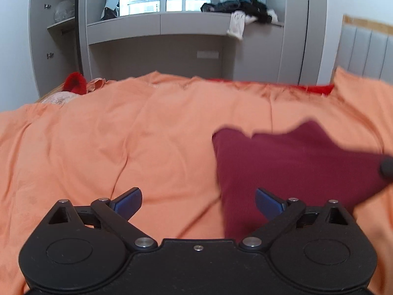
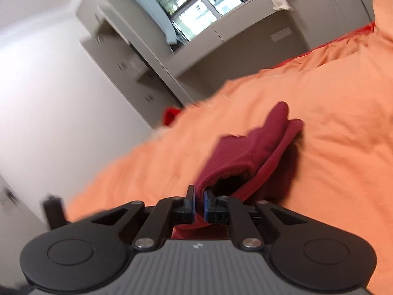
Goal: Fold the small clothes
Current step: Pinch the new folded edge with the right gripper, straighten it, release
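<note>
A dark red small garment [image 1: 282,162] lies on the orange bed cover [image 1: 122,135], to the right of my left gripper [image 1: 197,194]. That gripper hovers low over the cover, open, with nothing between its blue pads; its right finger [image 1: 267,202] overlaps the garment's near edge. In the right wrist view the garment [image 2: 248,152] is bunched and partly lifted, and my right gripper [image 2: 199,191] is shut on its near hem. A dark blurred tip at the right edge of the left wrist view, on the garment's corner, looks like the right gripper.
A bright red cloth [image 1: 75,82] and a pale item lie at the bed's far left corner. Beyond the bed stands a grey cabinet unit [image 1: 159,49] with a pile of dark clothes [image 1: 245,7] on its sill. A padded headboard [image 1: 363,49] is at the right.
</note>
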Motion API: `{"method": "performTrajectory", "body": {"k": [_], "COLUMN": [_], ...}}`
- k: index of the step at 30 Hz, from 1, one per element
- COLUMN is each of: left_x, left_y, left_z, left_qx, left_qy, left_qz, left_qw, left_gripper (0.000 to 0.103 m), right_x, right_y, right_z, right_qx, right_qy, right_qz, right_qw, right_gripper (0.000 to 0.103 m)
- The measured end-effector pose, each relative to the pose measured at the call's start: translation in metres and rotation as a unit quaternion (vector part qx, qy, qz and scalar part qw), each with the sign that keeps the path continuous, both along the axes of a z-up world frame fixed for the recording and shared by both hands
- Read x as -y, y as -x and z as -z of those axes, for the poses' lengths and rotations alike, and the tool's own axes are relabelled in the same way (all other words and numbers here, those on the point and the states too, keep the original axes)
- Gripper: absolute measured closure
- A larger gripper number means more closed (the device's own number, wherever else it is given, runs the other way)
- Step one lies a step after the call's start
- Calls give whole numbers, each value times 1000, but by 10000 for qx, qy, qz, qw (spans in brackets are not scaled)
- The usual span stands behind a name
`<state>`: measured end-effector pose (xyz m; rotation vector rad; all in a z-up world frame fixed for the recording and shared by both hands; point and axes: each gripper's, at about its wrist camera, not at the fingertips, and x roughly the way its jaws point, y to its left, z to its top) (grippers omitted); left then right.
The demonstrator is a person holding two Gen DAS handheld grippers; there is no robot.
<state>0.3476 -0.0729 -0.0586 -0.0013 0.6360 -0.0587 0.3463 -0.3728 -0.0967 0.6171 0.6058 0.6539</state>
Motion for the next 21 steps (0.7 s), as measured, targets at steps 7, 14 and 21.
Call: {"method": "performTrajectory", "body": {"k": [7, 14, 21], "left_x": [31, 15, 5], "left_y": [-43, -18, 30], "left_z": [36, 49, 9], "left_qx": [-809, -846, -296], "left_qy": [-809, -202, -164], "left_qz": [479, 593, 614], "left_qw": [9923, 9944, 9975], "left_gripper": [8, 8, 1], "right_x": [26, 40, 37], "right_y": [3, 6, -118], "right_z": [54, 18, -4], "right_qx": [-891, -321, -657], "right_qy": [315, 731, 842], "right_qz": [1, 352, 673], "right_qw": [9955, 9962, 9920], "right_gripper": [97, 61, 48]}}
